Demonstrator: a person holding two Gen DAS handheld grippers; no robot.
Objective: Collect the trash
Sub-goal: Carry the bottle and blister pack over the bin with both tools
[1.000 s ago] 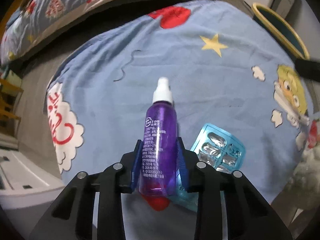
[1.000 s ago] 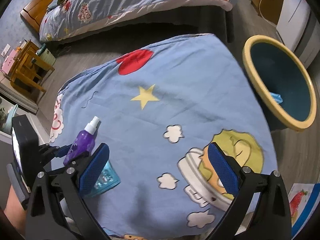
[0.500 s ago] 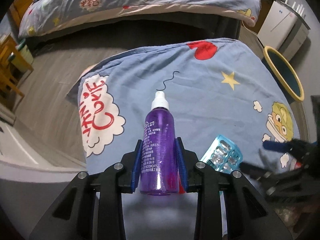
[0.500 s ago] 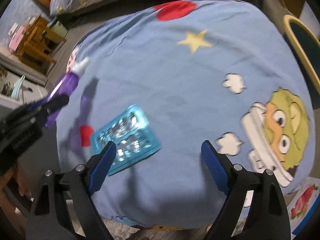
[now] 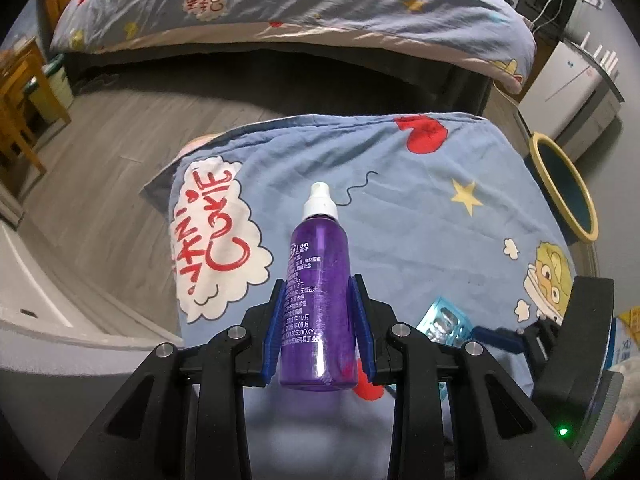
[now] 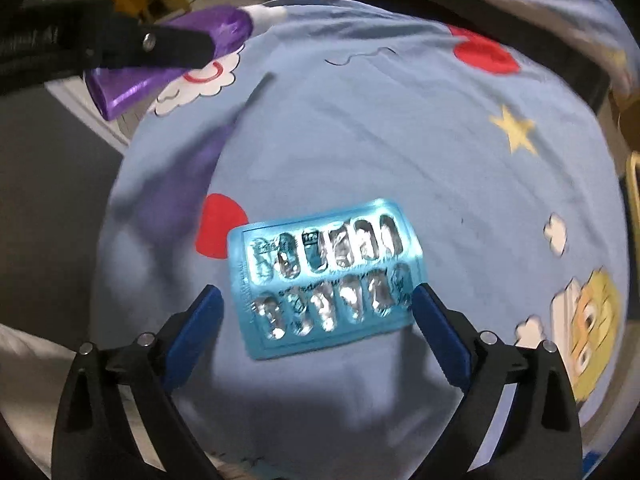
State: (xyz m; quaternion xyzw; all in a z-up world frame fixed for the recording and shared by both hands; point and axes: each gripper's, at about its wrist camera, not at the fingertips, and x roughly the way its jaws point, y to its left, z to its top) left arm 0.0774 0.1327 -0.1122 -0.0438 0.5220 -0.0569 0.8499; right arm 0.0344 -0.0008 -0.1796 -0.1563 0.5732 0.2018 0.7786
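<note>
My left gripper (image 5: 318, 320) is shut on a purple spray bottle (image 5: 318, 292) with a white nozzle and holds it above the blue cartoon cloth (image 5: 400, 208). The bottle also shows in the right wrist view (image 6: 172, 60), at upper left. A teal, used pill blister pack (image 6: 326, 278) lies flat on the cloth (image 6: 380, 140). My right gripper (image 6: 316, 306) is open, low over the pack, one finger on each side of it. The pack's corner (image 5: 442, 320) and the right gripper (image 5: 496, 338) show at the right of the left wrist view.
A yellow-rimmed dark bin (image 5: 564, 188) stands on the floor beyond the cloth's right edge. A bed with a cartoon quilt (image 5: 280, 0) lies behind. A white appliance (image 5: 568, 80) is at far right, wooden furniture (image 5: 20, 96) at far left.
My left gripper has lifted the purple bottle up and back from the cloth. My right gripper has swung left and down, and now straddles the blister pack.
</note>
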